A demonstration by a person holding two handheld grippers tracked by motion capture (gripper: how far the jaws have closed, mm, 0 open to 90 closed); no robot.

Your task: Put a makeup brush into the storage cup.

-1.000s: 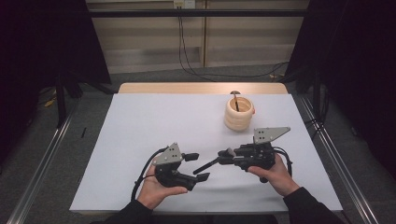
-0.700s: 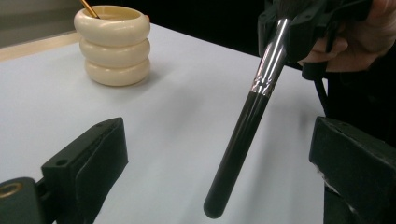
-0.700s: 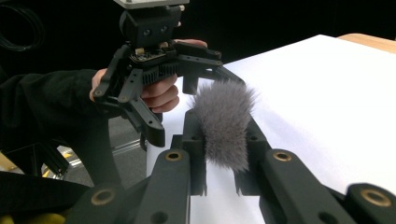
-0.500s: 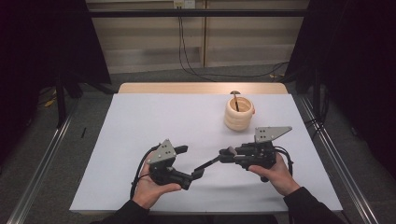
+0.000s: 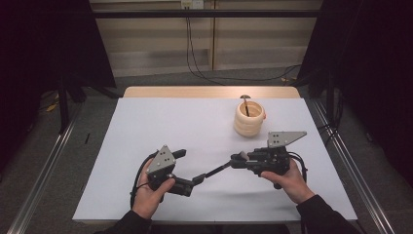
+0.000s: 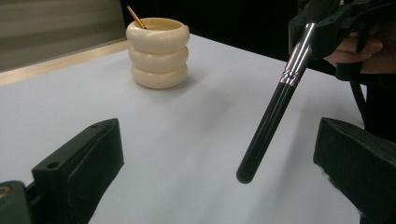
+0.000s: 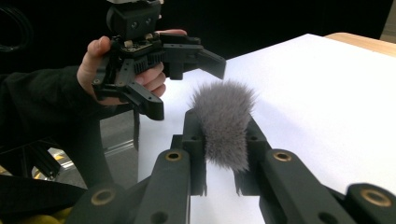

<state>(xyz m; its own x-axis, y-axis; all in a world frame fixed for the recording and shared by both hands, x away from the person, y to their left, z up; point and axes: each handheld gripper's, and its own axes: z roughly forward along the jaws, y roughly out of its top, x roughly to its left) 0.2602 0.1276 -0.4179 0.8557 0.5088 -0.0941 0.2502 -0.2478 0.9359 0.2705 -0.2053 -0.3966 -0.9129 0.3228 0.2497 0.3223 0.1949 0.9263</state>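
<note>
A make-up brush with a black handle [image 6: 268, 130] and silver collar hangs level above the white table [image 5: 185, 122]. My right gripper [image 5: 237, 160] is shut on the brush's grey fluffy head [image 7: 224, 121]. The handle [image 5: 214, 171] points at my left gripper [image 5: 187, 169]. Its jaws have just been opening and now stand wide, left gripper [image 6: 217, 140] open, with the handle's end free between them and touching neither. The left gripper [image 7: 182, 84] faces the right gripper [image 7: 224, 135] from close by.
A cream ringed holder [image 5: 249, 118] stands upright at the back right of the table, with a thin stick [image 6: 136, 17] leaning inside it. The holder [image 6: 159, 51] lies beyond both grippers. The table's wooden far edge [image 5: 209, 91] and metal side rails border the sheet.
The left gripper's jaws have spread apart off the brush handle, and that hand has drifted slightly back towards the person. The right gripper and brush have stayed put.
</note>
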